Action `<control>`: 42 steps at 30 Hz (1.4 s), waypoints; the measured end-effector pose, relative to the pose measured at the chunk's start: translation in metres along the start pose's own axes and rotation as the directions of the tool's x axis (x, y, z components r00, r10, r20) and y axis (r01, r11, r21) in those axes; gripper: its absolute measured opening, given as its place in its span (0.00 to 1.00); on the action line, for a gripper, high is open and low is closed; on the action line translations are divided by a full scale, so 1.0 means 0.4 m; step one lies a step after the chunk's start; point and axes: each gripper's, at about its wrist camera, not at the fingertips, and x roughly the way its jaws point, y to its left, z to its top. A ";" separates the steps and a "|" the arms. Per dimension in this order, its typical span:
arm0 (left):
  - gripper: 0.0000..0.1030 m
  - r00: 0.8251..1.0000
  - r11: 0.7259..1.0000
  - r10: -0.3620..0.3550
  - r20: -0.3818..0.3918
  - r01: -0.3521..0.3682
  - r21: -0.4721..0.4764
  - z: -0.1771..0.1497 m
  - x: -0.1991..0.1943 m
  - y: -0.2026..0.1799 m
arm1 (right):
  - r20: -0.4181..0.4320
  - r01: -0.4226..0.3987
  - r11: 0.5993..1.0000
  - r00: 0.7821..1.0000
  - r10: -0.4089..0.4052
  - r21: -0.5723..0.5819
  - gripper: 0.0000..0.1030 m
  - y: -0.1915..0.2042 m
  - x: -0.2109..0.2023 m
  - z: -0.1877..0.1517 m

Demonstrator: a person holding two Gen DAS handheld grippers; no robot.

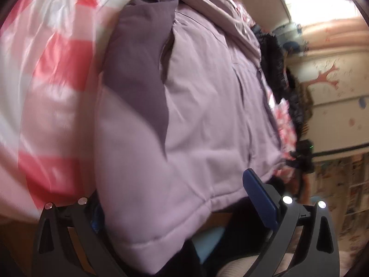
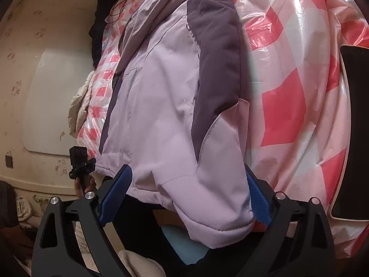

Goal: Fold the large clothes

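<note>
Though blurred along its left side, shows in the left wrist view a padded lilac jacket with dark grey-purple panels [image 1: 207,115], spread over a glossy red-and-white checked plastic sheet [image 1: 57,69] with its stitched hem hanging past the near edge. Places the left claw [image 1: 177,207] at that hem, jaws wide apart and not clamped: one blue-padded finger [image 1: 260,198] clear on the right, the other mostly hidden behind the bulging quilted fabric. Catches a dark furry garment [image 1: 274,57] just beyond the jacket's far side, against a cream wall with a red tree pattern [image 1: 327,78]. Shows from the right wrist view the same jacket [image 2: 161,115] lying lengthwise away from the camera, a lilac sleeve with a grey upper panel folded along its right side and the cuff drooping over the edge. Sets the right claw [image 2: 186,196] wide as well, both blue pads [image 2: 115,194] showing, the sleeve end and hem corner sitting loosely between them without being squeezed. Leaves the checked sheet [image 2: 288,92] bare to the right, with a flat black rectangular panel with a pale rim [image 2: 352,127] resting on it near the frame edge. Picks out a white quilted garment [image 2: 80,106] at the sheet's left border, well apart from both pads.
</note>
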 end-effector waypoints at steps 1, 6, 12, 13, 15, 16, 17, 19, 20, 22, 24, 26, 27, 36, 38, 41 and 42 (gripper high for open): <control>0.93 1.000 1.000 -0.004 0.005 0.004 -0.018 -0.005 -0.005 0.008 | -0.004 0.030 1.000 1.000 -0.030 -0.002 0.87 -0.005 0.002 0.003; 0.93 1.000 0.998 0.030 -0.004 -0.030 -0.053 -0.021 0.005 0.012 | -0.027 -0.052 0.998 0.998 0.053 0.029 0.86 -0.026 0.019 -0.013; 0.86 0.999 0.995 0.053 0.005 -0.052 -0.089 -0.016 0.008 0.030 | -0.016 -0.002 1.000 1.000 0.002 -0.021 0.63 -0.007 0.021 -0.032; 0.85 0.999 0.993 0.033 0.026 -0.030 -0.115 -0.013 0.002 0.039 | 0.000 -0.020 1.000 1.000 0.020 -0.013 0.50 -0.007 0.013 -0.031; 0.62 0.998 0.990 0.011 0.067 -0.002 -0.140 -0.013 -0.010 0.044 | 0.038 -0.055 0.998 0.998 0.056 -0.021 0.34 0.004 -0.003 -0.030; 0.50 0.997 0.991 0.021 0.070 -0.011 -0.136 -0.013 -0.011 0.043 | 0.049 -0.059 0.998 0.997 0.061 -0.032 0.31 0.005 -0.001 -0.034; 0.32 0.997 0.990 0.029 0.066 -0.019 -0.140 -0.013 -0.011 0.044 | 0.060 -0.055 0.998 0.997 0.058 -0.042 0.29 0.005 -0.002 -0.039; 0.22 0.996 0.990 0.019 0.087 -0.006 -0.144 -0.016 -0.021 0.041 | 0.096 -0.088 0.995 0.991 0.092 -0.049 0.26 0.021 -0.010 -0.038; 0.18 0.994 0.993 0.016 0.105 -0.003 -0.122 -0.017 -0.032 0.021 | 0.123 -0.121 0.991 0.984 0.127 -0.056 0.24 0.034 -0.015 -0.034; 0.16 0.989 0.995 -0.014 0.144 0.029 -0.099 -0.022 -0.058 -0.015 | 0.175 -0.180 0.980 0.966 0.192 -0.082 0.23 0.060 -0.032 -0.034; 0.14 0.980 0.996 -0.052 0.190 0.063 -0.057 -0.023 -0.106 -0.066 | 0.245 -0.247 0.961 0.931 0.272 -0.125 0.22 0.097 -0.078 -0.028; 0.14 0.970 0.996 -0.086 0.227 0.091 -0.011 -0.025 -0.157 -0.120 | 0.309 -0.300 0.940 0.889 0.338 -0.165 0.22 0.135 -0.141 -0.024; 0.14 0.964 0.994 -0.108 0.242 0.104 0.028 -0.031 -0.193 -0.157 | 0.320 -0.312 0.933 0.878 0.356 -0.181 0.22 0.154 -0.161 -0.026; 0.20 0.963 0.965 -0.217 0.161 0.186 0.187 -0.242 -0.304 -0.215 | 0.268 -0.273 0.924 0.900 0.344 -0.268 0.25 0.189 -0.330 -0.242; 0.40 0.975 0.970 -0.200 0.094 0.184 0.157 -0.279 -0.264 -0.156 | 0.180 -0.245 0.940 0.940 0.290 -0.237 0.35 0.153 -0.297 -0.286; 0.67 0.989 0.989 -0.145 -0.001 0.145 0.040 -0.321 -0.169 -0.026 | 0.052 -0.220 0.970 0.973 0.226 -0.101 0.41 0.044 -0.208 -0.312; 0.70 0.989 0.989 -0.145 0.003 0.145 0.010 -0.325 -0.159 0.003 | 0.056 -0.232 0.971 0.970 0.236 -0.065 0.41 0.015 -0.199 -0.313</control>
